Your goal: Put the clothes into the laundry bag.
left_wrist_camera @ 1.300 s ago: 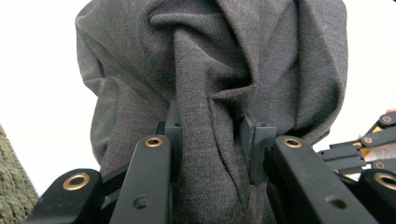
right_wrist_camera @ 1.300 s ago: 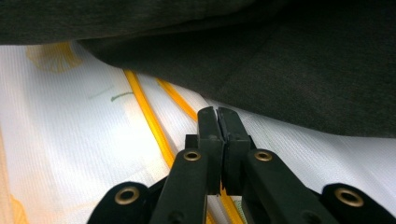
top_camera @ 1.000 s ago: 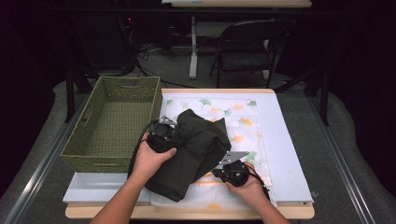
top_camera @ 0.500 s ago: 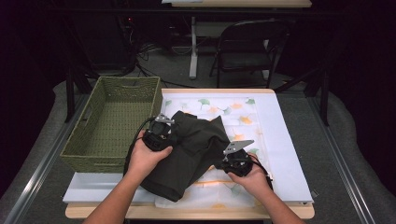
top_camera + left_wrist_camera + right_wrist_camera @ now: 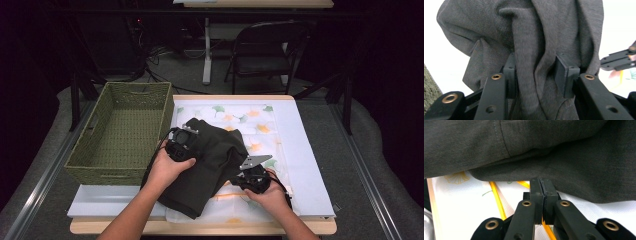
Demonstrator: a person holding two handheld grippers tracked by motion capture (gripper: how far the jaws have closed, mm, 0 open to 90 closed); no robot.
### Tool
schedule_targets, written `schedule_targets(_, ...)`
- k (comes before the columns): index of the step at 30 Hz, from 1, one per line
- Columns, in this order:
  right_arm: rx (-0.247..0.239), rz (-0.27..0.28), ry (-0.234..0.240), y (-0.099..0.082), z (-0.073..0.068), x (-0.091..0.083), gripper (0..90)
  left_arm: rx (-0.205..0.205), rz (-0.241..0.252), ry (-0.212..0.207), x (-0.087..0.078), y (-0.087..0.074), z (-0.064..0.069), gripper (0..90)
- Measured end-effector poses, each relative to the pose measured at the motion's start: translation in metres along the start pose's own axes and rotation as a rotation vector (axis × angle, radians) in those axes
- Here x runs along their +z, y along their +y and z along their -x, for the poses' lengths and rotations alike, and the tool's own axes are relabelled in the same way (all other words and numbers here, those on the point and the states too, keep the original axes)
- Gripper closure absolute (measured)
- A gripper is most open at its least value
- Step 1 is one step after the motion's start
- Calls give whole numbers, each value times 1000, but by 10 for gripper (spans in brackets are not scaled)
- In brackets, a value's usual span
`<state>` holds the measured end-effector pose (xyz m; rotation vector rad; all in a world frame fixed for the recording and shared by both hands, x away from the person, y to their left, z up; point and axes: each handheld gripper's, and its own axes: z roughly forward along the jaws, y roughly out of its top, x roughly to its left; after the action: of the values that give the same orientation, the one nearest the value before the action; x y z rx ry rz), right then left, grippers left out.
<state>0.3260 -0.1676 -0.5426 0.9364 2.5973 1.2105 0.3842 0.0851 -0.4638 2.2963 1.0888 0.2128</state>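
dark garment (image 5: pixel 215 165) bunched mid-table, on the floral mat (image 5: pixel 260 120), near the basket (image 5: pixel 137 86) but apart from it. lying roughly diagonal: thick folded end toward the far left, flatter end toward the near edge of the table (image 5: pixel 310 150).

left claw (image 5: pixel 535 75): on the far-left bunch, jaws just been opening, now about half apart. raised fold of cloth between the pads, no real squeeze visible, so reading it as let go, not gripping. probably parked there because that's the bulkiest ridge, easiest to pinch again without chasing a flat layer.

right claw (image 5: pixel 541 187): fully closed, pads face to face, tips right at the near-right hem. can't tell whether a thin edge is nipped or just touched. held low and nearly level with the mat, likely to pin or slide under that edge while the other side gets reworked.

guessing at the step: folding or gathering the garment before dropping it in the basket. basket open-topped and just left of the work, so only a short carry once bundled.

next move as judged: re-close left on the ridge, firm up the right-side hold, lift both together. risk: lifting one-sided, bundle unrolling and dragging the mat along. soft, heavy-ish cloth, likely to sag between the two holds.
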Motion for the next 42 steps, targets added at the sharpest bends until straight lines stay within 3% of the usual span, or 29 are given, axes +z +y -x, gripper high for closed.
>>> schedule_targets(5,0,7,-3,0,-1,-1,890,-1,-21,-9,7,2,-3,556)
schedule_targets(7,2,8,-4,-1,-2,-1,890,-24,-17,-9,9,2,-2,523)
schedule_targets(9,5,9,-4,-1,-2,-1,890,-35,-16,-20,12,4,-2,442)
schedule_targets(11,7,10,-3,-1,-2,-1,890,-72,-24,13,20,5,1,342)
schedule_targets(14,3,10,-5,-1,-2,-1,890,-65,-77,33,36,7,4,270)
schedule_targets(20,6,3,-6,-2,-3,-1,890,-53,-82,29,40,8,3,246)
schedule_targets(21,6,3,-6,-2,-3,-1,890,-52,-84,16,51,6,-1,246)
schedule_targets(22,6,3,-6,-2,-3,-1,890,-52,-84,16,51,6,-1,151)
schedule_targets(24,-5,3,-8,-3,-3,0,890,-69,-72,15,54,4,0,151)
schedule_targets(28,-7,6,-12,-3,-3,0,890,-75,-77,18,59,1,2,27)
schedule_targets(36,-8,5,-14,-3,-3,1,890,-61,-97,17,67,-1,3,0)
schedule_targets(42,-14,3,-21,-3,-4,1,889,-46,-103,7,68,-4,-2,195)
